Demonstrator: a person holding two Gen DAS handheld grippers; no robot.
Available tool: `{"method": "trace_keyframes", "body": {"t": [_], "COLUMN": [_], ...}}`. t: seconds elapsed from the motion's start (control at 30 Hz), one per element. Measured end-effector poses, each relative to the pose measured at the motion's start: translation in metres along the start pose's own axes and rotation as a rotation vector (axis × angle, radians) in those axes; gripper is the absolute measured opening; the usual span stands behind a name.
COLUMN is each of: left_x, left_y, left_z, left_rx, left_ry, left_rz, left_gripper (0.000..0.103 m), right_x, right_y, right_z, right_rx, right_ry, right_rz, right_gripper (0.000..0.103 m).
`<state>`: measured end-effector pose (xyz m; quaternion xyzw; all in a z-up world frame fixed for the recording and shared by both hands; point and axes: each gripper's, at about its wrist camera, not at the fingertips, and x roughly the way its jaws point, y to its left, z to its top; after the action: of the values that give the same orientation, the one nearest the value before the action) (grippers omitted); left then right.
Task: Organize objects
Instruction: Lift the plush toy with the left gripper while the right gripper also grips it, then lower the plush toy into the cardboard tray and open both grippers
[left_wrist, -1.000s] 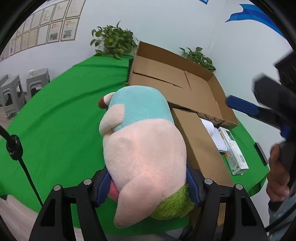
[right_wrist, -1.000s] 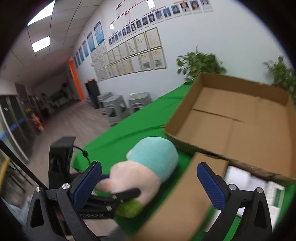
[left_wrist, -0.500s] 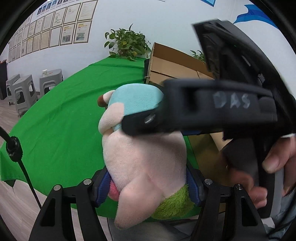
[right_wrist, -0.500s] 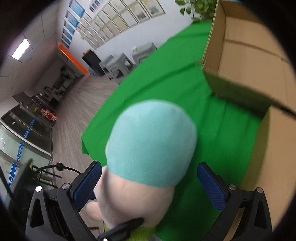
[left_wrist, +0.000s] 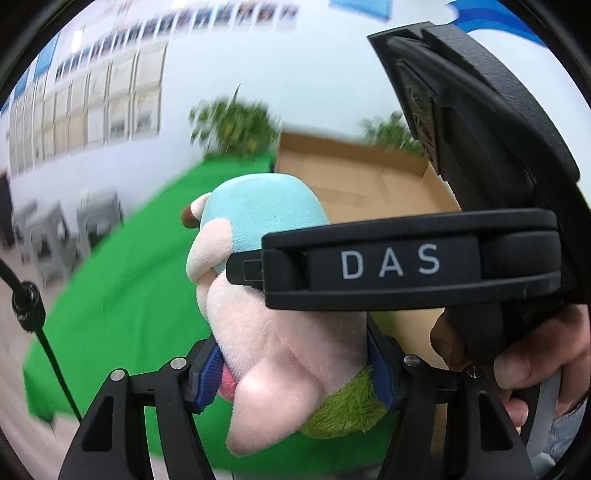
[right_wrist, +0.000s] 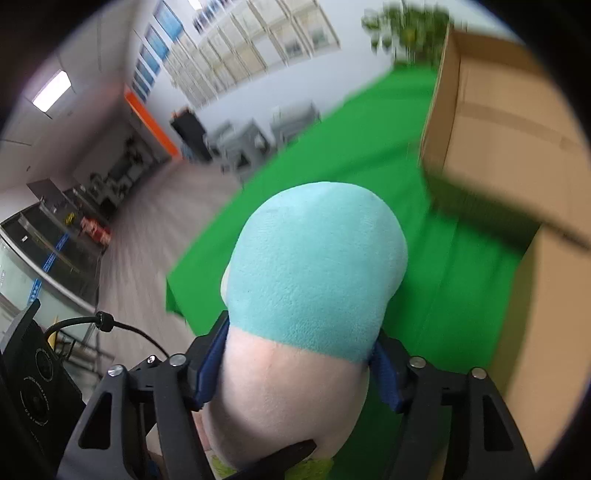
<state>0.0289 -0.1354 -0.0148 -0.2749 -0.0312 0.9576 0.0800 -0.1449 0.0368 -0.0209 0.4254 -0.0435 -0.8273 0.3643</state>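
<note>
Both fisheye views sit very close behind the plush toy (left_wrist: 273, 295) (right_wrist: 314, 295), filling frame centre. Each faces across the green tabletop (left_wrist: 122, 280) (right_wrist: 369, 122) toward the cardboard box (left_wrist: 369, 177) (right_wrist: 498, 122), upper right.

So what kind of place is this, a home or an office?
Most likely an office or lab: rows of framed certificates cover the white wall, grey plastic stools stand along it, and a long corridor with ceiling lights runs off left. The green-clothed table with its open cardboard box looks staged.
</note>
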Motion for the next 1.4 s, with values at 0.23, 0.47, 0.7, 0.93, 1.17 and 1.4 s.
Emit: {"method": "trace_keyframes", "body": {"t": [0.23, 0.47, 0.7, 0.93, 1.17, 1.4], "left_x": [-0.017, 0.02, 0.097, 0.186, 0.235, 0.23], "left_y": [-0.042, -0.062, -0.046, -0.043, -0.028, -0.025], "left_z": [0.11, 0.159, 0.145, 0.132, 0.069, 0.042], "left_rx": [0.166, 0.238, 0.189, 0.134, 0.101, 0.076], "left_ry": [-0.255, -0.27, -0.116, 0.037, 0.157, 0.18], "left_rz": [-0.057, -0.121, -0.114, -0.102, -0.092, -0.072], "left_gripper": [0.063, 0.063, 0.063, 0.063, 0.068, 0.078], "right_x": [-0.113, -0.136, -0.078, -0.003, 0.036, 0.06], "right_y": [0.009, -0.034, -0.087, -0.135, -0.16, -0.17], "right_z": [0.09, 0.132, 0.147, 0.138, 0.134, 0.125], "right_rx": [-0.15, -0.11, -0.053, 0.015, 0.065, 0.08], "right_ry": [-0.31, -0.414, -0.32, -0.204, -0.132, -0.075], "right_rz": [-0.123, -0.171, -0.139, -0.092, -0.088, -0.083], "right_gripper": [0.065, 0.065, 0.065, 0.064, 0.063, 0.063]}}
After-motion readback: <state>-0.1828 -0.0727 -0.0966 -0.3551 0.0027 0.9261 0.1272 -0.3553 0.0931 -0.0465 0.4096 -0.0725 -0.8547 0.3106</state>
